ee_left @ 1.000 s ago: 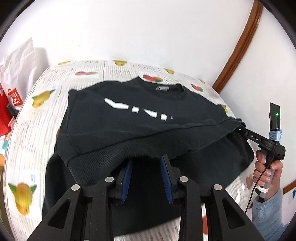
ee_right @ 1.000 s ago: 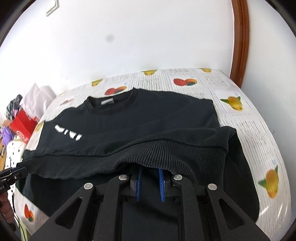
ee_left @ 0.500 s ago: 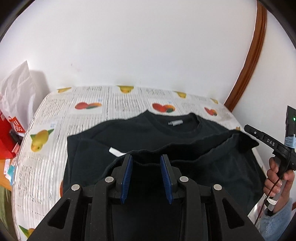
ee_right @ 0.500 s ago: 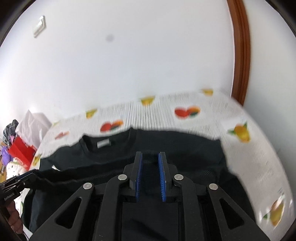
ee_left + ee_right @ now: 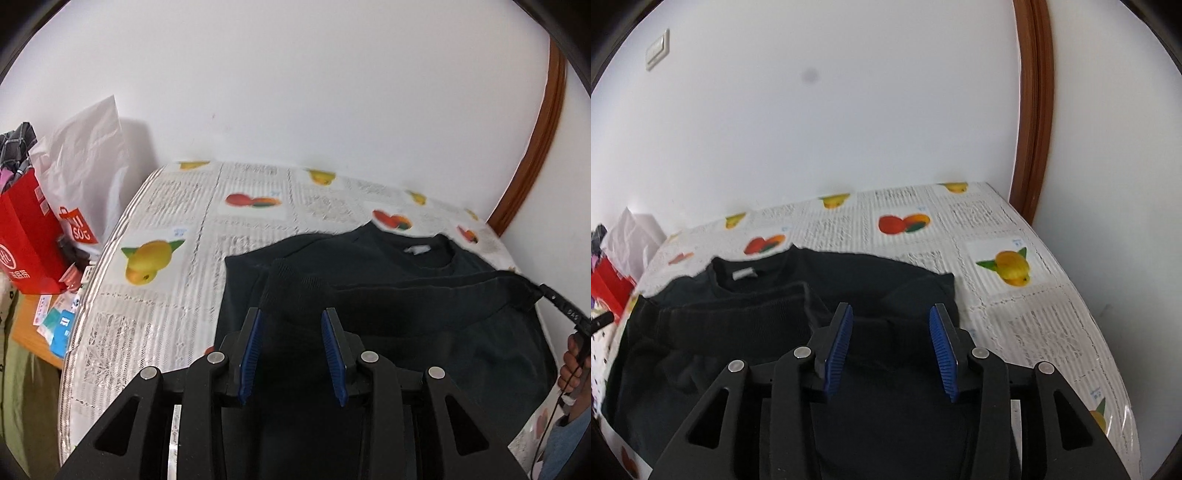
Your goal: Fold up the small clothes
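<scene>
My left tool (image 5: pixel 291 349) points down at a slant, blue pads (image 5: pixel 251 350) apart with dark cloth lying between them. My right tool (image 5: pixel 892 349) is tilted likewise, its jaws opening, pads clear of the cloth.

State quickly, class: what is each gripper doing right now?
Left gripper: jaws apart above the black sweatshirt; whether they grip it cannot be told.
Right gripper: jaws opening, releasing the sweatshirt's hem.

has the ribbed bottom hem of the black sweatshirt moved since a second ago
Yes. The ribbed hem has been carried up the sweatshirt toward the wall, now lying just short of the collar label.
</scene>
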`<state>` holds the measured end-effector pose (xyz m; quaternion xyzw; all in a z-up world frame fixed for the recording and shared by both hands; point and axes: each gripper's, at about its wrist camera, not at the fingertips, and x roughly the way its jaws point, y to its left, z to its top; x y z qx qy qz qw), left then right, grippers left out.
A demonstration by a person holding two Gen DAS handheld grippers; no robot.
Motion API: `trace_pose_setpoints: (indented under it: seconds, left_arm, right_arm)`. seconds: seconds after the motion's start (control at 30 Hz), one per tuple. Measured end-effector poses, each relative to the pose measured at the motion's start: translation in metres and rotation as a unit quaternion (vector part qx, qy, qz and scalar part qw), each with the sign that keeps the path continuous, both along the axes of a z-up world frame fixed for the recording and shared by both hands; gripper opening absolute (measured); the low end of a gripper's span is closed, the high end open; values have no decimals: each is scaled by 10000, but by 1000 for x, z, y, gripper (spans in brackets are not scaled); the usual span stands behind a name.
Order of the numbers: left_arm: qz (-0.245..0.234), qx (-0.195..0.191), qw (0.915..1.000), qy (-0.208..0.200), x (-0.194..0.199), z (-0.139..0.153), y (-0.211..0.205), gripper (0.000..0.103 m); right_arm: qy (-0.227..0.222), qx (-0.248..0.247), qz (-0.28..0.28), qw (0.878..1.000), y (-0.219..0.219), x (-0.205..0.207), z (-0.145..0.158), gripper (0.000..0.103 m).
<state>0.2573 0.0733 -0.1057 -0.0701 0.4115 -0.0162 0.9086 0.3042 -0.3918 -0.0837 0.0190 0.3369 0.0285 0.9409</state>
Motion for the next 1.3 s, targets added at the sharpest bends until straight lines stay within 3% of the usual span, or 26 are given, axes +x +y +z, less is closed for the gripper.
trace_pose_setpoints:
  seconds: [0.13,0.37,0.6,0.63,0.67,0.7,0.77,0.83,0.9,0.97,1.1,1.3]
  left_arm:
    - [-55,200,9997,150,12,-13,-1,31]
    - [-62,583,9976,380,39,-35,-3,31]
    - [-100,527,9977,405,48,-46,-2,31]
    - [-93,536,9978,386,48,-46,-2,31]
    - [-85,559,9978,349,48,-46,-3,23]
    - [-41,638,9976,261,47,-44,-3,15]
    - [-61,628,9980,77,45,-39,-1,12]
    - [-4,505,9987,-42,44,-35,4,11]
    - [24,426,9991,-73,44,-34,9,11]
    - [19,429,9991,10,47,-39,9,11]
    - [30,507,9986,128,52,-48,6,11]
    - [35,474,9987,184,54,-52,6,11]
  right_arm:
    - [171,-108,110,9997,0,8,-13,56]
    - [395,-431,188,9981,7,31,-32,56]
    - [916,-418,83,9949,9,75,-53,56]
    - [932,-400,91,9948,10,79,-55,53]
    - [885,-417,118,9951,12,80,-56,49]
    - [840,-506,149,9951,16,81,-56,29]
    - [701,-648,247,9951,20,79,-52,19]
    - [49,-491,338,9982,15,65,-35,17]
    - [-231,-97,279,9993,2,60,-24,17]
    - [-47,-123,135,9998,-2,69,-29,17]
    - [724,-233,-15,9971,-3,94,-60,17]
    - [821,-266,-37,9963,-1,99,-66,19]
